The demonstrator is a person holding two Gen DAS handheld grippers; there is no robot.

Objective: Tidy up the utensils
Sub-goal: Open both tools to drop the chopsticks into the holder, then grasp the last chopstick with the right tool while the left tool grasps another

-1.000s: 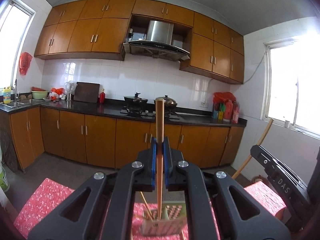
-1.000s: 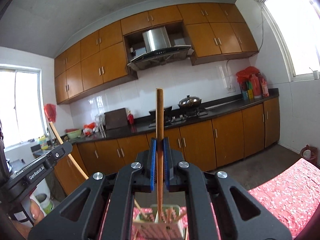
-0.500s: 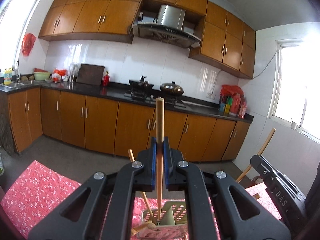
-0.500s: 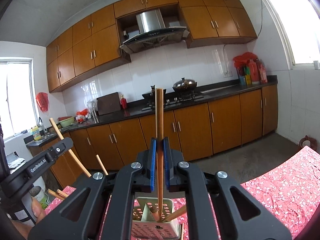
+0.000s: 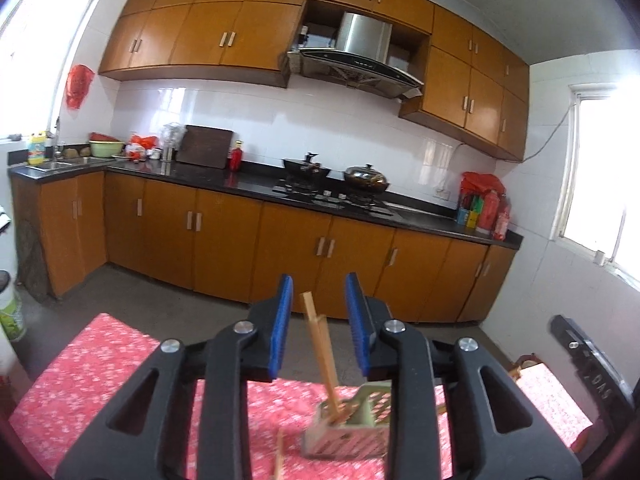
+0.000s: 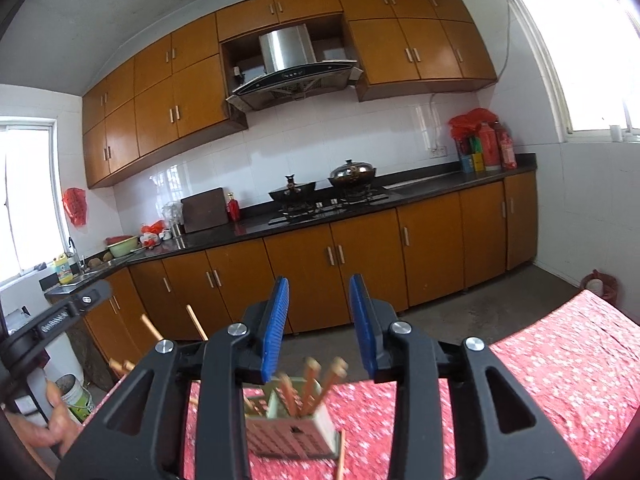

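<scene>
A pale green slotted utensil holder [image 5: 352, 428] stands on the red patterned tablecloth [image 5: 100, 368]; it also shows in the right wrist view [image 6: 292, 428]. Wooden chopsticks [image 5: 322, 356] stand tilted in it, several in the right wrist view [image 6: 310, 380]. My left gripper [image 5: 318, 324] is open and empty above the holder, a chopstick standing free between its blue pads. My right gripper [image 6: 320, 324] is open and empty above the holder. One loose chopstick [image 5: 279, 456] lies on the cloth by the holder.
The other gripper's body shows at the right edge of the left wrist view [image 5: 592, 368] and at the left edge of the right wrist view [image 6: 52, 320], with a hand. Kitchen cabinets and a black counter [image 5: 248, 180] run behind the table.
Both grippers opened and let go of their chopsticks, which now stand in the holder. Both views have tilted down and the grippers sit a little higher above the holder.
</scene>
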